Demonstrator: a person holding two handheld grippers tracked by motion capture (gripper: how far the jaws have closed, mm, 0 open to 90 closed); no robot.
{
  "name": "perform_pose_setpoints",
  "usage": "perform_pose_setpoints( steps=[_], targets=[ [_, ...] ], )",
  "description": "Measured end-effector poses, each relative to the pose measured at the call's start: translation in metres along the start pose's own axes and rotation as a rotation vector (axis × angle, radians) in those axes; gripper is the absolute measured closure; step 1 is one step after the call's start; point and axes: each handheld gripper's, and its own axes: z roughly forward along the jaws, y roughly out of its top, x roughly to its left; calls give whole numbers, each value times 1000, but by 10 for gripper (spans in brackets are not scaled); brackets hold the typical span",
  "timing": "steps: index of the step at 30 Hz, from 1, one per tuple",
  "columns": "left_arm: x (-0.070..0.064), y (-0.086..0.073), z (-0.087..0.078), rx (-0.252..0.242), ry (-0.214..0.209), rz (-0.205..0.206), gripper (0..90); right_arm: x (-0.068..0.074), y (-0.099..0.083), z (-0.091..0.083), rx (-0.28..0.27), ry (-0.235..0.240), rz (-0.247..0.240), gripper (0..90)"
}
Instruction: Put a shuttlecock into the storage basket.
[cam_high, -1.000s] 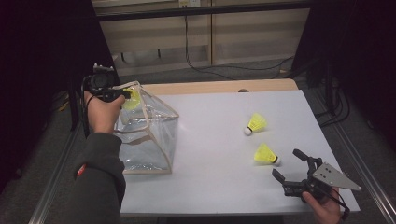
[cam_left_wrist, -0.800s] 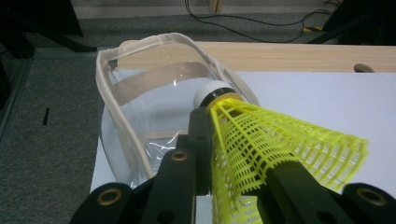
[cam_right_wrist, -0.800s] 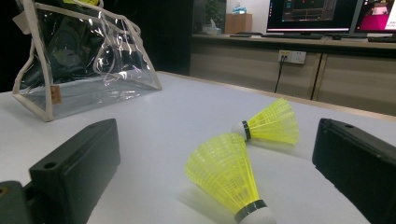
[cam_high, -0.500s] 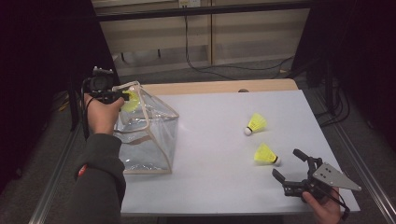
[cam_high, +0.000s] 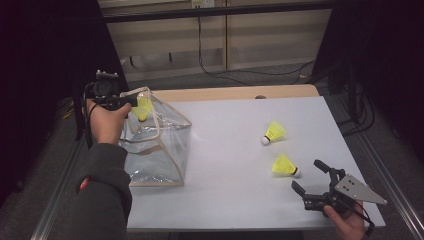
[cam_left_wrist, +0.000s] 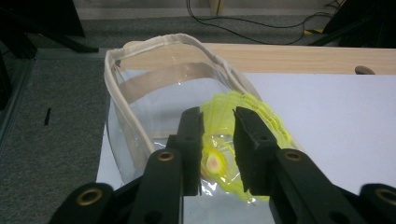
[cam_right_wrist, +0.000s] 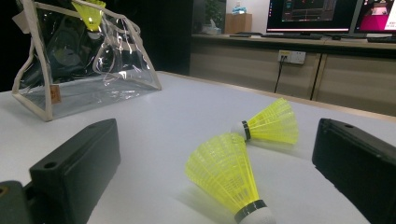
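Note:
My left gripper is shut on a yellow shuttlecock and holds it at the open top of a clear plastic bag with beige trim at the table's left. In the left gripper view the jaws pinch the shuttlecock just over the bag's rim. Two more yellow shuttlecocks lie on the white table at the right, one farther back and one nearer. My right gripper stands open just in front of the nearer shuttlecock, with the farther shuttlecock behind it.
The white table top has a wooden strip along its far edge. Metal rails run along both sides. A person's sleeve lies at the front left beside the bag. Cables lie on the floor beyond the table.

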Motion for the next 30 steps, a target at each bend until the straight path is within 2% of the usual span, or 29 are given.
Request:
perform_pose_setpoints(
  steps=[2,3,8,9,11,13,15,19,28,30],
  targets=[
    [1,1,-3,-7,-1,5,686,0,0,0,1,-2,0,7],
    [0,1,-3,-20,-3,-13,683,0,0,0,1,-1,1,7],
    [0,4,-7,-31,-2,-4,614,0,0,0,0,0,0,7],
    [-1,4,-8,-43,-7,-20,599,0,0,0,1,-2,0,7],
    [0,5,-10,-38,-19,-6,586,0,0,0,1,-2,0,7],
    [-2,5,-11,-44,-38,-18,561,0,0,0,1,-3,-1,7],
    [-4,6,-13,-43,-54,-9,543,0,0,0,1,-3,1,7],
    [-11,6,-14,-37,-120,-13,491,0,0,-1,1,-3,0,7],
    [-30,7,-17,-23,-232,41,416,0,0,-1,2,-5,0,8],
    [-33,7,-17,-45,-252,46,398,0,0,-1,2,-5,0,8]
  ],
)
